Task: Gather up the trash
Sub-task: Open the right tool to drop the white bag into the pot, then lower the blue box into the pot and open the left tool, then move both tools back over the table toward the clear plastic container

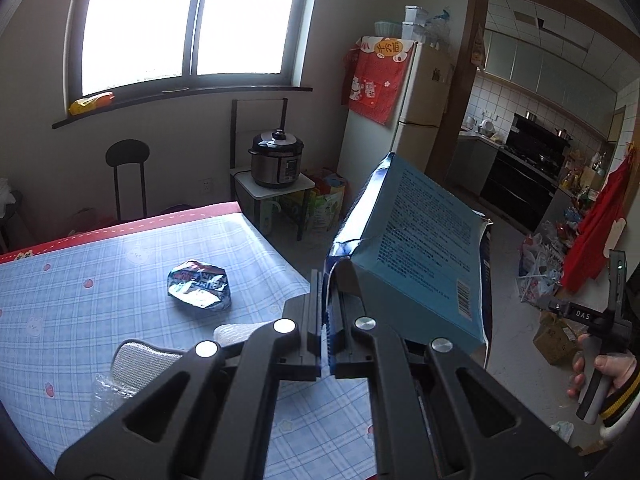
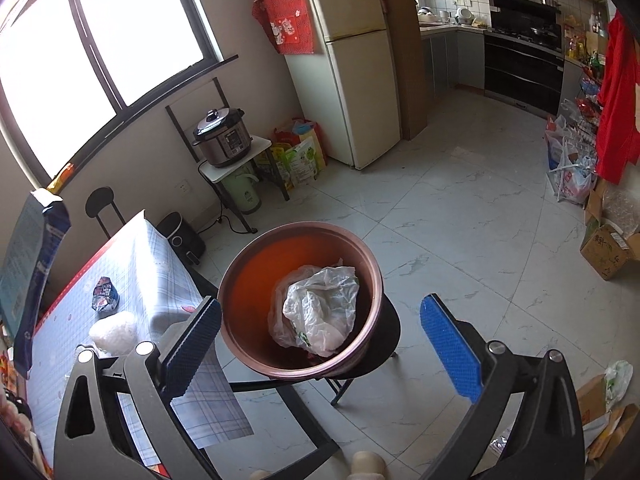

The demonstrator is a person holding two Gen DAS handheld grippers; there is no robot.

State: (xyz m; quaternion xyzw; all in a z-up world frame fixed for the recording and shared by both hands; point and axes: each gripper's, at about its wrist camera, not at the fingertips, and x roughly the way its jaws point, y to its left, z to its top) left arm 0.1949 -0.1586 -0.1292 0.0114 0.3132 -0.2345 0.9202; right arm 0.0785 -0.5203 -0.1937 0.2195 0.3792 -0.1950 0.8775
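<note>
Left wrist view, left tongs point(image 1: 328, 312) clamp blue box point(image 1: 424, 248) hiding floor, right tongs point(image 2: 320, 344) agape.

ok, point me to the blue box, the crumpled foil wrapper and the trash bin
blue box point(image 1: 424, 240), left wrist view, on its printed back panel.
crumpled foil wrapper point(image 1: 199, 285), left wrist view, middle of the wrapper.
trash bin point(image 2: 256, 260), right wrist view, bare inner wall.

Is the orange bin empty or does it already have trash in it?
Not empty. The right wrist view shows a crumpled clear plastic bag lying inside the orange bin; what lies beneath the bag is hidden.
</note>
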